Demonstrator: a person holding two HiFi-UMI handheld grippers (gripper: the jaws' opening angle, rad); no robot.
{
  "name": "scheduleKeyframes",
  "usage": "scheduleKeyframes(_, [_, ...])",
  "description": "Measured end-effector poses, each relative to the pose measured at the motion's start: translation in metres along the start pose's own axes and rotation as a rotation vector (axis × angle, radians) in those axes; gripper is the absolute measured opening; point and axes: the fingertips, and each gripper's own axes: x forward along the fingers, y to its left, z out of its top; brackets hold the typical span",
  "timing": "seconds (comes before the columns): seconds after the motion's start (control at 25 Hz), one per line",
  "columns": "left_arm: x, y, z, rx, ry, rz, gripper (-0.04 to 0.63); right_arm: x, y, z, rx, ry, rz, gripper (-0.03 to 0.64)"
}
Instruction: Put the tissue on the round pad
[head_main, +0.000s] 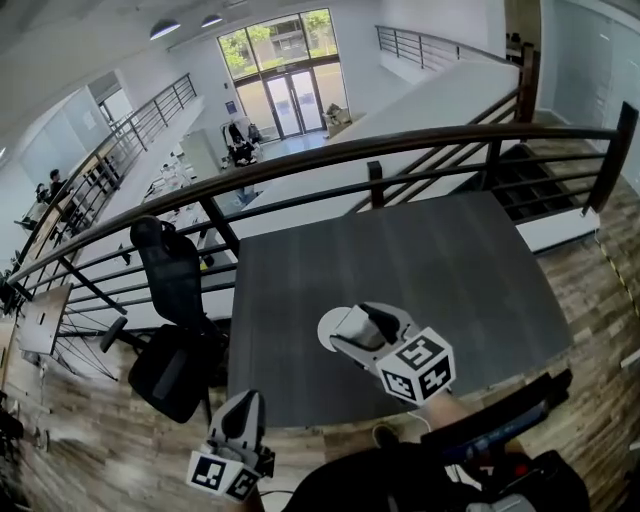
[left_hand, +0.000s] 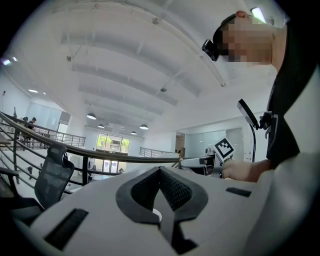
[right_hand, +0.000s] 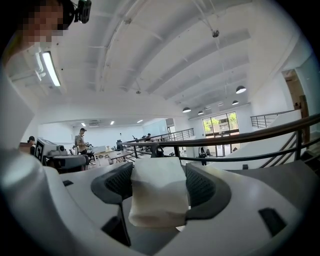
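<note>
One tissue (right_hand: 159, 197), a folded white wad, is pinched between the jaws of the right gripper (head_main: 345, 330), above the near edge of the dark tabletop (head_main: 420, 270). The left gripper (head_main: 243, 405), its jaws pressed together and empty, is off the tabletop's near-left corner. One black chair (head_main: 170, 300) stands left of the tabletop.

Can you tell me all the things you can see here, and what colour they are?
tissue: one, white, folded, pinched between the right gripper's jaws
table: one, dark grey, in front of the person, nothing lying on its visible top
railing: one, black, behind the table
office chair: one, black, left of the table
round pad: none to be seen in any view
left gripper: one, white with a marker cube, low at the table's near left corner, jaws together, nothing in them
right gripper: one, white with a marker cube, over the table's near part, holding the tissue
</note>
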Motion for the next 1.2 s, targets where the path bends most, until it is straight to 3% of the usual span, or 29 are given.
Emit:
scheduleKeyframes(0.4, [0.02,0.012,0.004,0.002,0.026,0.116,0.003,0.057,-0.042,-0.021,0.021,0.074,0.057,0.336])
scheduleKeyframes(0.64, [0.021,0.027,0.0,0.008,0.02,0.221,0.003,0.096,-0.066,-0.061,0.052,0.135,0.076,0.336])
scheduleKeyframes(1.2, [0.022,0.025,-0.005,-0.006,0.065,0.343,0.003,0.154,-0.11,-0.178,0.081,0.35,0.079,0.336])
